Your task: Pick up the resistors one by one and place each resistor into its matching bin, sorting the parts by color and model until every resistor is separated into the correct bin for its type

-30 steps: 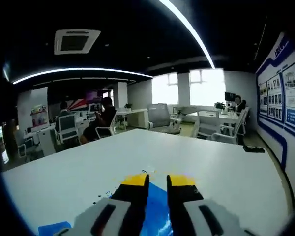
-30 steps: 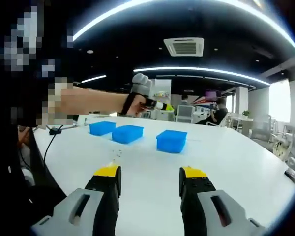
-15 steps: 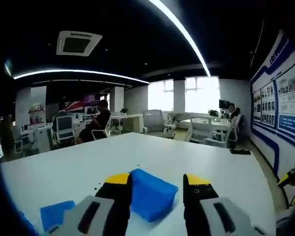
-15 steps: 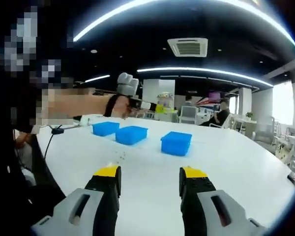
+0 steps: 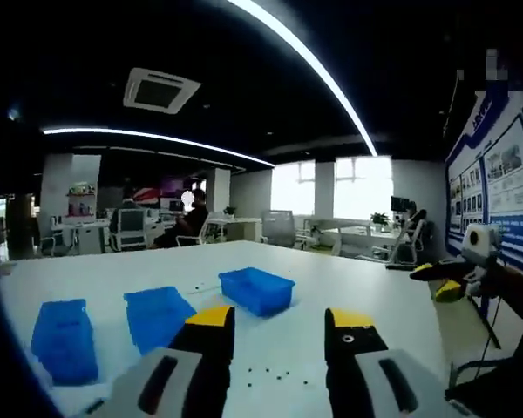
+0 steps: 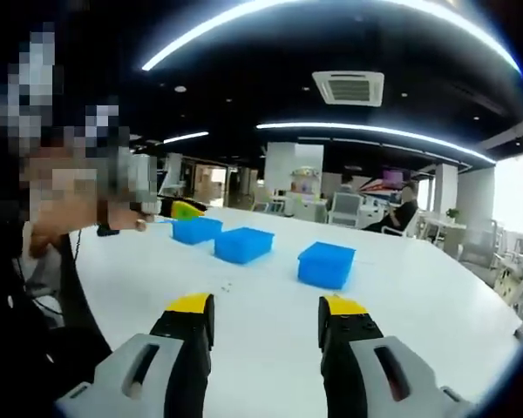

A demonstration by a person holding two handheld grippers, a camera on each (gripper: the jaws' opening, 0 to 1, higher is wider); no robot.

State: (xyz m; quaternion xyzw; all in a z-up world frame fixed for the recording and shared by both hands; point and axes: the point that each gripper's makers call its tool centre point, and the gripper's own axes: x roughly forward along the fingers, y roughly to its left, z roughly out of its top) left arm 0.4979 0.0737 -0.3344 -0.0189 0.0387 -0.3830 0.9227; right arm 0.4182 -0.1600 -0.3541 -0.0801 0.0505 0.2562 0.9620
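Note:
Three blue bins stand in a row on the white table [image 5: 392, 331]: a left bin [image 5: 65, 340], a middle bin [image 5: 159, 315] and a right bin [image 5: 256, 289]. Tiny dark resistors [image 5: 270, 374] lie scattered on the table just ahead of my left gripper [image 5: 279, 324], which is open and holds nothing. In the right gripper view the same bins [image 6: 197, 230], [image 6: 243, 245], [image 6: 326, 264] sit farther off, with a few specks of resistors [image 6: 227, 283] before them. My right gripper [image 6: 267, 306] is open and empty above the table. The left gripper [image 6: 181, 209] shows at the left, in a hand.
The right gripper [image 5: 438, 280] comes in from the right edge of the left gripper view. Office desks, chairs and seated people [image 5: 192, 222] fill the far room. A wall with blue posters [image 5: 506, 174] runs along the right. A person's arm and a cable [image 6: 78, 261] are at the left.
My left gripper's jaws have spread from a narrow gap to wide open, and it has drawn back from the bins, so all three now show. The right gripper stays open and almost still.

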